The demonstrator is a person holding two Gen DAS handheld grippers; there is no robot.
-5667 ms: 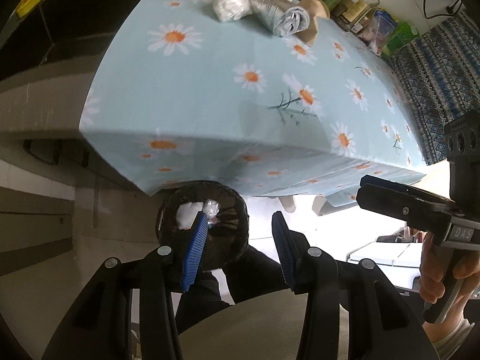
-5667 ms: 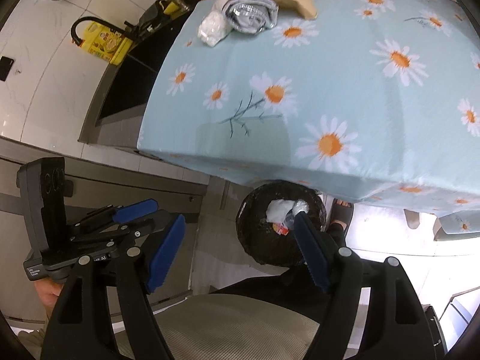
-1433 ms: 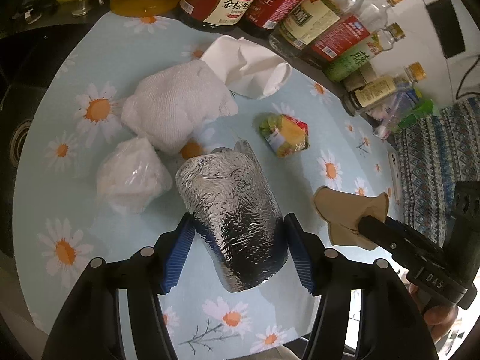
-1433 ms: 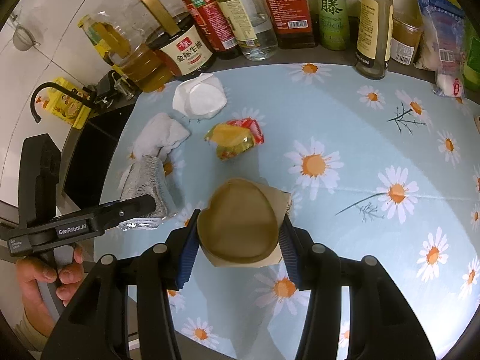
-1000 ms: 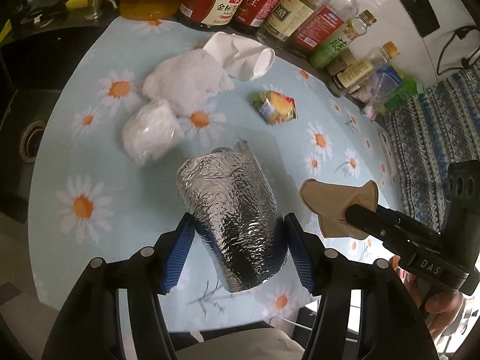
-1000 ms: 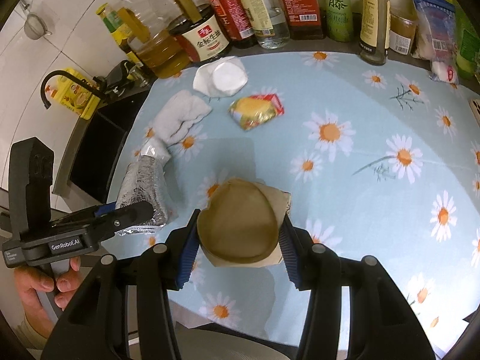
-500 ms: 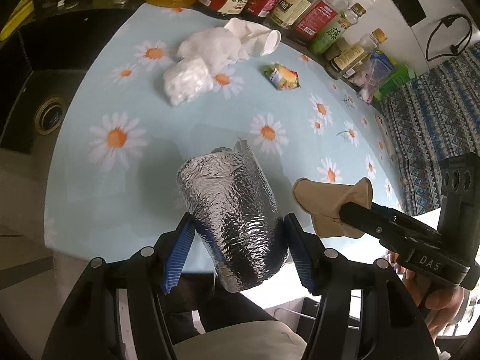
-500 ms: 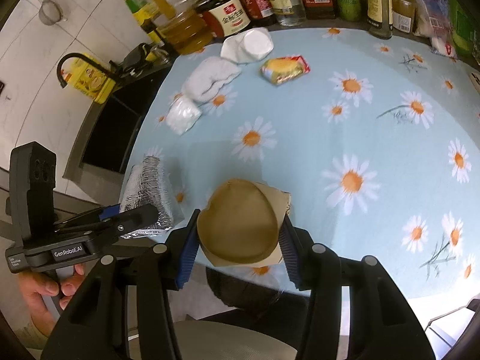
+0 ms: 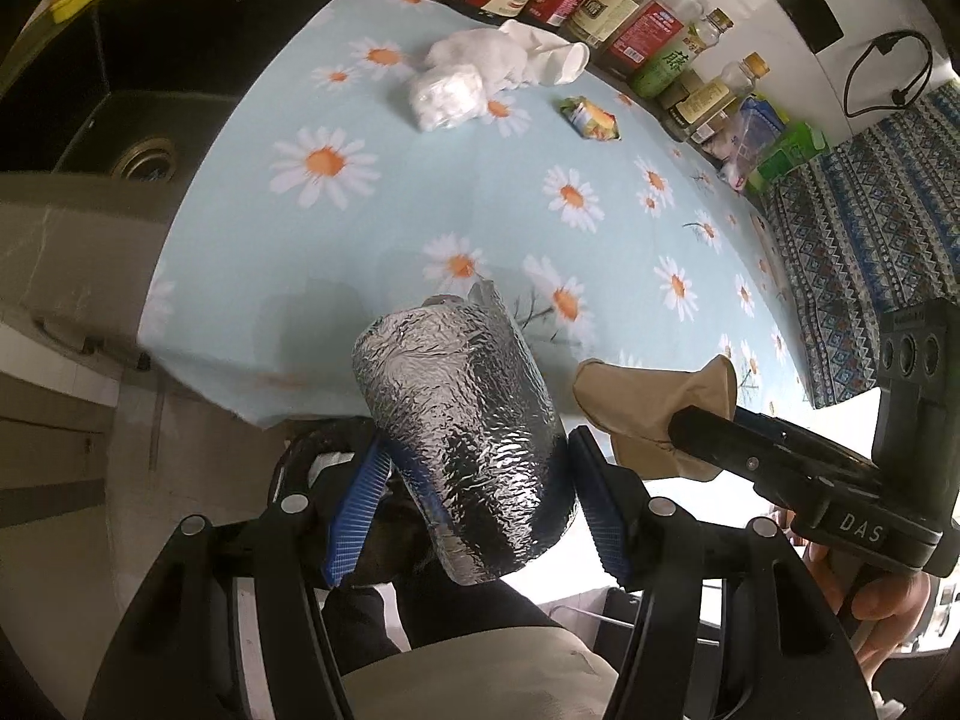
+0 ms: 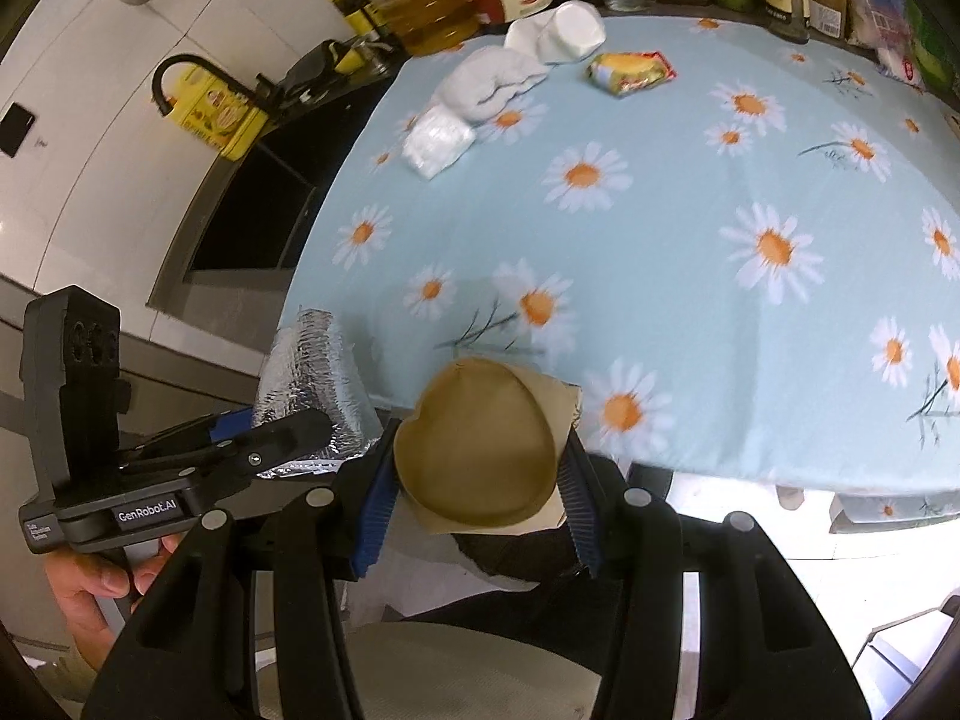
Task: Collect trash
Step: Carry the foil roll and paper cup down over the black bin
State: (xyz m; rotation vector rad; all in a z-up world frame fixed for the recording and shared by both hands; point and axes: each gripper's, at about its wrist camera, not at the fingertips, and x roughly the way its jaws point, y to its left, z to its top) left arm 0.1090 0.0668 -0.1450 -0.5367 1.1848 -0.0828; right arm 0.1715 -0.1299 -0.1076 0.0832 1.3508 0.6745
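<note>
The left hand-held gripper [image 9: 474, 492] is squeezed onto a shiny foil bundle [image 9: 465, 420]. The right hand-held gripper [image 10: 474, 498] is squeezed onto a brown paper cup [image 10: 477, 450]. Both pieces of trash are up in the air, out past the near edge of the counter [image 10: 690, 252] with its daisy cloth.

The foil bundle looks light and crinkly. It will dent if squeezed hard, so a hold across its fat middle, like now, seems best. The paper cup looks light and soft too. It is already bent out of round between the blue pads [image 10: 373, 510], so a gentle hold on its sides should be enough.

More trash sits at the far side of the counter, close to the row of bottles [image 9: 594, 6]. There is a small white bag [image 9: 445, 97], a soft white crumpled cloth or paper [image 9: 474, 54], a white cup on its side [image 10: 567, 30] and a yellow snack wrapper [image 10: 630, 72]. These all look light and easy to pinch.

In the left wrist view, a dark round bin [image 9: 312, 450] peeks out under the counter edge, but the foil and the gripper hide most of it. What is inside the bin is hard to see. In the right wrist view the cup covers that spot, so the bin cannot be made out there. What the foil holds inside is hidden.
</note>
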